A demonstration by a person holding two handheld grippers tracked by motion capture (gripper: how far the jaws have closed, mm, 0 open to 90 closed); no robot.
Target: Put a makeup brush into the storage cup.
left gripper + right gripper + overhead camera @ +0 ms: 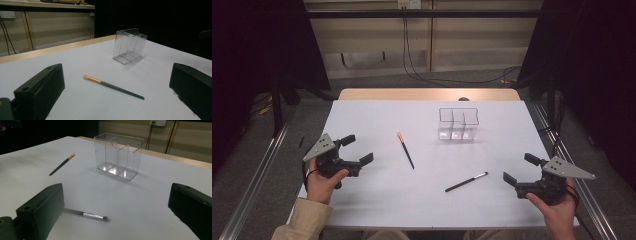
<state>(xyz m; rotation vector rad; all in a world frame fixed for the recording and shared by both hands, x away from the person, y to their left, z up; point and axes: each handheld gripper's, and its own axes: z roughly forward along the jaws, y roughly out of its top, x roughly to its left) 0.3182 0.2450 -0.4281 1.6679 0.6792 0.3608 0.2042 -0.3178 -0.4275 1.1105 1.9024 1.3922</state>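
- left gripper (353, 148) sits at the lower left of the high view, chunky matte black jaws spread wide with nothing between them, grey three-cornered plate on top
- right gripper (522, 169) is at the lower right, same blocky black build, jaws spread wide and holding nothing too
- gold-collared brush (405, 150) lies flat a bit left of centre: thin dark handle, shiny gold collar, pale fluffy tip pointing to the top of the frame; in the left gripper view it's at (112, 86), ahead of the jaws
- silver-collared brush (466, 182) lies lower, right of centre, slim black stick with a ribbed silver collar; in the right gripper view (92, 215) its handle runs behind the left-hand jaw
- clear organiser (458, 124) stands upright, upper right of centre, glossy see-through plastic, three compartments, boxy with a stepped rim
- table (377, 115) has a smooth pale matte top with a light wood strip along the far edge
- room is dim, black curtains either side, beige wall with cables at the back, grey floor
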